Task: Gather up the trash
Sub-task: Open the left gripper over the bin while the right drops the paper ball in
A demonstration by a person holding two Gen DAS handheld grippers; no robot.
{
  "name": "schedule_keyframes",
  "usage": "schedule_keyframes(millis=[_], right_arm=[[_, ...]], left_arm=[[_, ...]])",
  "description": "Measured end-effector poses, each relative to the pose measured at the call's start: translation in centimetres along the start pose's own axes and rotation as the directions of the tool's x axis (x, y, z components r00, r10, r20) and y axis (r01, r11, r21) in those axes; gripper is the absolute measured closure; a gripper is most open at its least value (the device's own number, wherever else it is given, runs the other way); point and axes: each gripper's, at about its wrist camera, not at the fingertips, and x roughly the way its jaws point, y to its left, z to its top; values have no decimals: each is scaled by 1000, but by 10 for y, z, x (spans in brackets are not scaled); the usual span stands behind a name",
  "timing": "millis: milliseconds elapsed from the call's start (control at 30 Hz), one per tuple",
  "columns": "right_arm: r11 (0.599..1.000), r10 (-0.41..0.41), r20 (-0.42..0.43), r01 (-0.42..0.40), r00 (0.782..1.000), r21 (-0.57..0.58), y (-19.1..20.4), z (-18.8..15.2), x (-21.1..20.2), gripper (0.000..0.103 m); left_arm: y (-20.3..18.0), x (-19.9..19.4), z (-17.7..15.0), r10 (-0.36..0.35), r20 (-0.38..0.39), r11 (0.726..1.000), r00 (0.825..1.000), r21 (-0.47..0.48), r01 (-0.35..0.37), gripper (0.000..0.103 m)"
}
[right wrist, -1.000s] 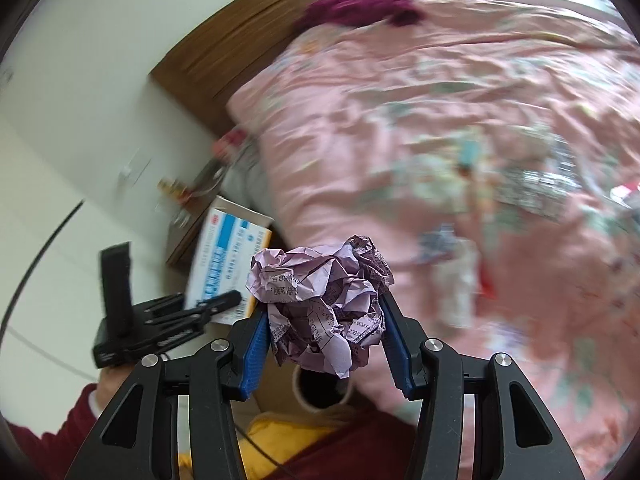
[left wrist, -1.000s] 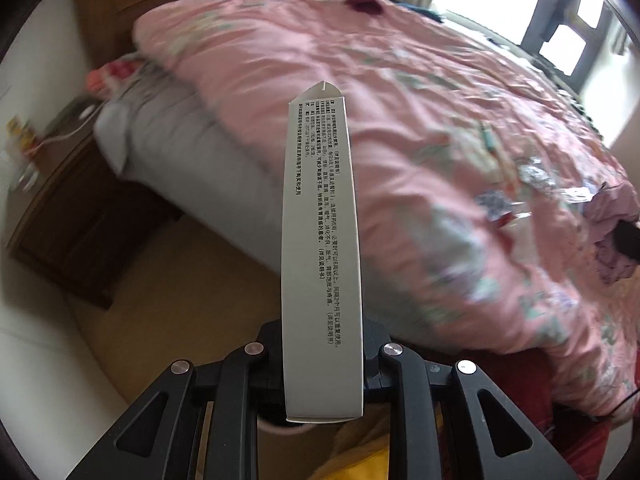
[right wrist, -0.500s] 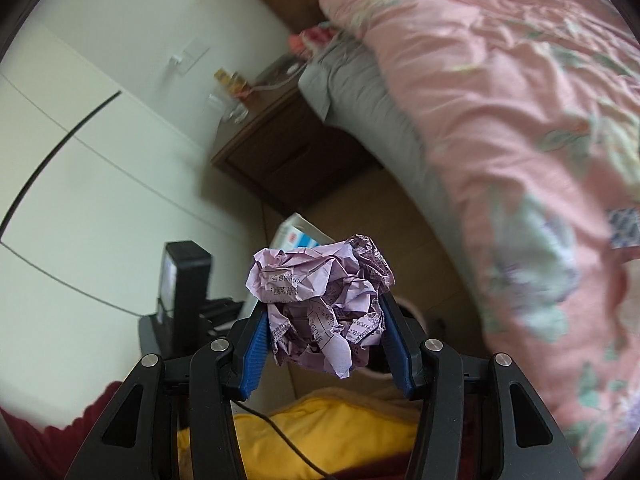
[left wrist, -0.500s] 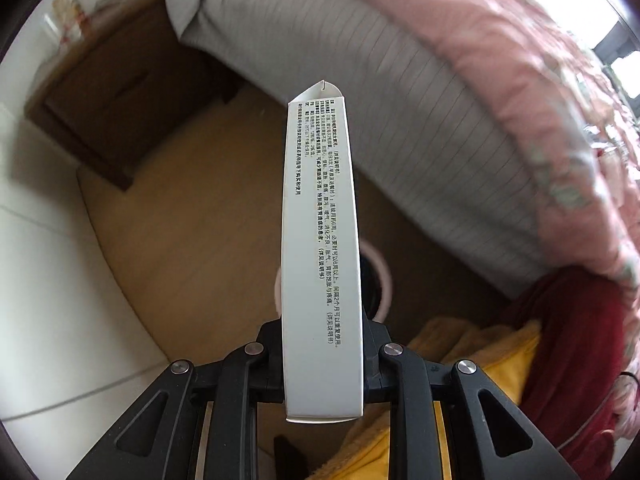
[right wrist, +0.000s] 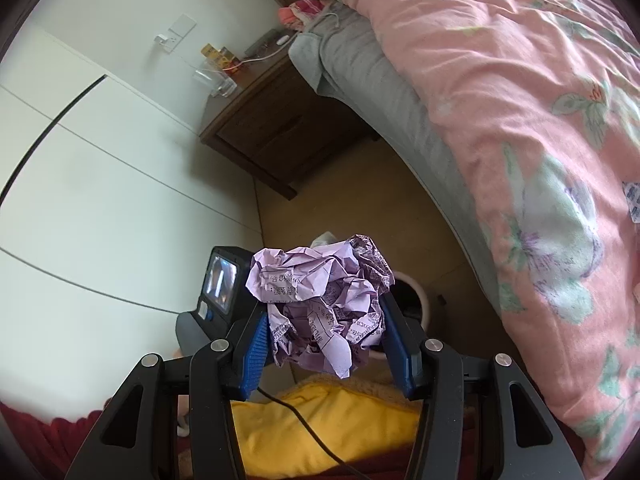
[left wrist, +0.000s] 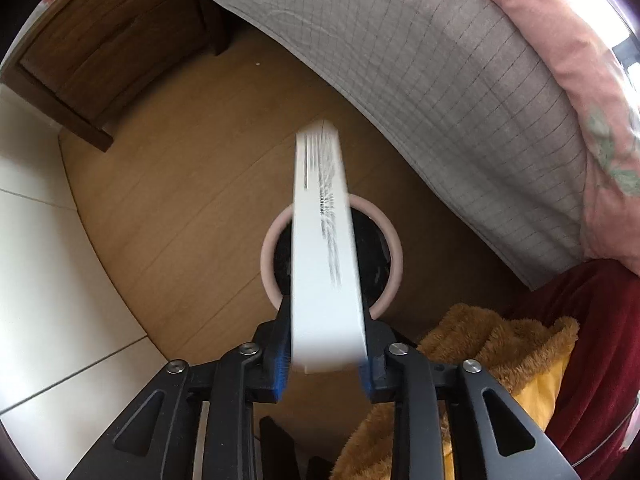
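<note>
A long white printed carton (left wrist: 324,248) stands between the fingers of my left gripper (left wrist: 325,354). The carton is motion-blurred and sits lower between wider-set fingers, right above a pink-rimmed bin (left wrist: 390,236) on the wooden floor. My right gripper (right wrist: 326,344) is shut on a crumpled purple paper ball (right wrist: 320,300). The same bin (right wrist: 418,296) shows behind the ball, partly hidden, with the left gripper's body (right wrist: 218,292) beside it.
A bed with a grey checked sheet (left wrist: 460,92) and a pink floral quilt (right wrist: 520,100) fills the right. A dark wooden nightstand (right wrist: 280,120) stands by the white wall. Yellow and red clothing (left wrist: 500,360) lies close below. A small wrapper (right wrist: 632,200) lies on the quilt.
Both grippers swung down from the bed toward the floor. My left gripper now sits over the bin, its fingers have spread and the carton is sliding down, blurred. The paper ball stays gripped.
</note>
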Motion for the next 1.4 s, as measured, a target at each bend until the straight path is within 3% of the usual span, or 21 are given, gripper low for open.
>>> schedule_keyframes(millis=[33, 67, 100, 200, 433, 667, 867, 1000, 1067, 1133, 1400], right_arm=[[1000, 2, -2, -2, 1000, 7, -2, 0, 0, 52], [1000, -1, -3, 1, 1000, 9, -3, 0, 1, 52], [1000, -2, -5, 2, 1000, 10, -4, 1, 1, 52], [1000, -7, -13, 7, 1000, 12, -6, 2, 3, 52], [999, -30, -94, 28, 995, -26, 2, 6, 28, 52], [996, -68, -245, 50, 967, -79, 9, 0, 86, 52], [991, -95, -321, 59, 942, -120, 14, -6, 126, 52], [986, -121, -337, 75, 934, -146, 18, -3, 143, 48], [980, -163, -333, 115, 929, -160, 20, -2, 147, 37], [978, -176, -314, 128, 933, -167, 20, -2, 144, 19], [986, -139, -255, 111, 957, -122, 10, 0, 115, 18]], left_arm=[[1, 2, 2, 5, -6, 1000, 1000, -1, -5, 50], [1, 4, 3, 12, -10, 1000, 1000, -3, -12, 34], [1, 4, 4, 19, -6, 1000, 1000, -5, -19, 28], [-1, 3, 3, 40, 0, 999, 999, -1, -40, 24], [5, -17, -4, 84, 77, 996, 994, -28, -82, 23], [16, -38, -14, 139, 133, 989, 981, -61, -132, 23], [37, -51, -20, 119, 163, 984, 979, -149, -95, 23], [39, -58, -20, 131, 170, 983, 977, -147, -107, 23], [36, -60, -19, 139, 176, 984, 974, -133, -117, 23], [35, -61, -17, 145, 182, 984, 972, -125, -123, 23], [24, -67, -10, 138, 203, 988, 969, -94, -121, 23]])
